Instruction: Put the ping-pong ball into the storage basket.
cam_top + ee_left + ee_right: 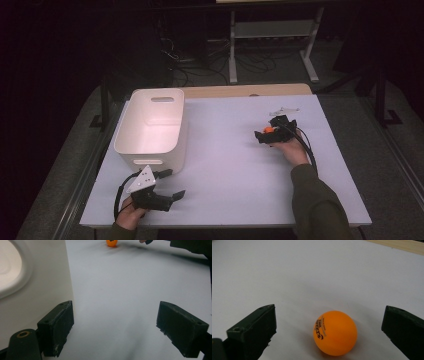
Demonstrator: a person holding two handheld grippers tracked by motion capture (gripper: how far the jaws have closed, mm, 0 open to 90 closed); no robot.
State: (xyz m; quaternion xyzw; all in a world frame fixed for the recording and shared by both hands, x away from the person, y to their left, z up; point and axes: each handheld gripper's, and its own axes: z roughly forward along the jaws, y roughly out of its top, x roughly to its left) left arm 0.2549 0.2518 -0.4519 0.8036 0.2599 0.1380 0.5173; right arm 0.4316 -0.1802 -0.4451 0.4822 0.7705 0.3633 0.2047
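Bare white tabletop (312, 270) all round my right gripper (329, 332); its jaws gape, untouching, either side of the glossy orange printed ping-pong ball (335, 333).

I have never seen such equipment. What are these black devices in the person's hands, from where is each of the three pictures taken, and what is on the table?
A person holds one hand-operated gripper in each hand; there is no robot arm. The high view looks down on the white table from above the person's side. There the left gripper is near the table's front edge, beside a white plastic bin. The right gripper reaches an orange table tennis ball.

The other two pictures come from cameras riding on the grippers, looking along their black jaws. In the right gripper view, the ball lies on the table between the open jaws, which do not touch it. In the left gripper view, the jaws are open with nothing between them; the bin's wall is at the left and the ball far off. Nothing is held.
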